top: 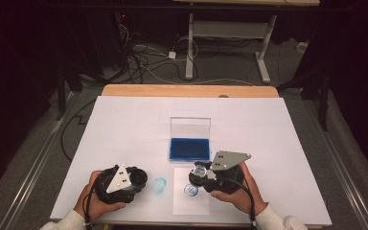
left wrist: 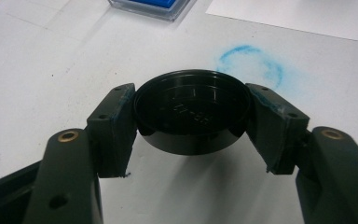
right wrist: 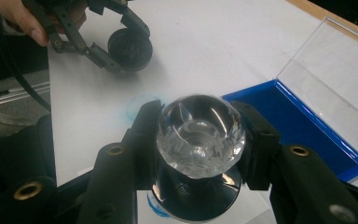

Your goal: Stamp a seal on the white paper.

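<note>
My left gripper is shut on a round black cap, hollow side up, just above the white table cover near the front left. My right gripper is shut on a stamp with a clear faceted knob and a shiny dark base, held above a small paper sheet. A blue round print lies on that sheet under the stamp. The left gripper with the cap is also in the right gripper view, top left.
A blue ink pad sits in an open clear case, lid upright, just beyond the stamp. A faint blue ring smudge marks the cover between the grippers. The wooden table edge runs along the back.
</note>
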The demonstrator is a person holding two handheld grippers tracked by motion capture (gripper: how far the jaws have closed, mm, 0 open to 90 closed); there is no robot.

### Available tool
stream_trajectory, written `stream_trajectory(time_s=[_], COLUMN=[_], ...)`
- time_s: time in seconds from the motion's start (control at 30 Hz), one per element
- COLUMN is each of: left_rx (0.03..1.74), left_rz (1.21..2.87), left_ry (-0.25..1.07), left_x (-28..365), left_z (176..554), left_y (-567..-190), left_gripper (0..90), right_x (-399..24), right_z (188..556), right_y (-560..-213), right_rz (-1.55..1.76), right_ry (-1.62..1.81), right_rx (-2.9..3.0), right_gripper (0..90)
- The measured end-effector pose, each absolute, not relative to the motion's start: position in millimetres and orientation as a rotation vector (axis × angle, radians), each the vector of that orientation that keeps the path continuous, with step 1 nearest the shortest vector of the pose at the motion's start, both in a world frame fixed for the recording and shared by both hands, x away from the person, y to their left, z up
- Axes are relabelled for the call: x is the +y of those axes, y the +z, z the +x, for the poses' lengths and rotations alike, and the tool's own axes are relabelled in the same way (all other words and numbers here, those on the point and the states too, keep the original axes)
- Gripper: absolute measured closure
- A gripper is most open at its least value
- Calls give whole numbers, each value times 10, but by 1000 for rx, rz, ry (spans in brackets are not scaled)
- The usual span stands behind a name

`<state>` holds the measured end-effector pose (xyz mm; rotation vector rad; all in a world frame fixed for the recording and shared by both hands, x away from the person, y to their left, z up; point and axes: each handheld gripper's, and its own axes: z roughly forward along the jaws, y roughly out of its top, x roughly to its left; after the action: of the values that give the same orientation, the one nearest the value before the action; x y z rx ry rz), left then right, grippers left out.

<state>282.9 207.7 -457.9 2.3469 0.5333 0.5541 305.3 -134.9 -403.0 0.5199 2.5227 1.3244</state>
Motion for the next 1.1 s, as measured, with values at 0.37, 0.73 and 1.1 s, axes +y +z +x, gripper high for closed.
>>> stream_trajectory(time_s=[0.37,0.73,1.1], left_rx=[524,467,437], left_rz=[2329,2339,2309], left_ry=[534,478,460], left_x=[2008,1765,1649], left_z=[2829,2884,2900], left_y=[-4593,-4653,-4605], left_gripper=[364,364,364], right_x=[-1335,-1362,-1377], right_z=[3030,3028,3016], right_y=[-3995,-3863,-3812], right_rz=[514,515,507], right_ry=[1349,1415,1437], right_rx=[2518,2475,2467], right_gripper=[565,566,566])
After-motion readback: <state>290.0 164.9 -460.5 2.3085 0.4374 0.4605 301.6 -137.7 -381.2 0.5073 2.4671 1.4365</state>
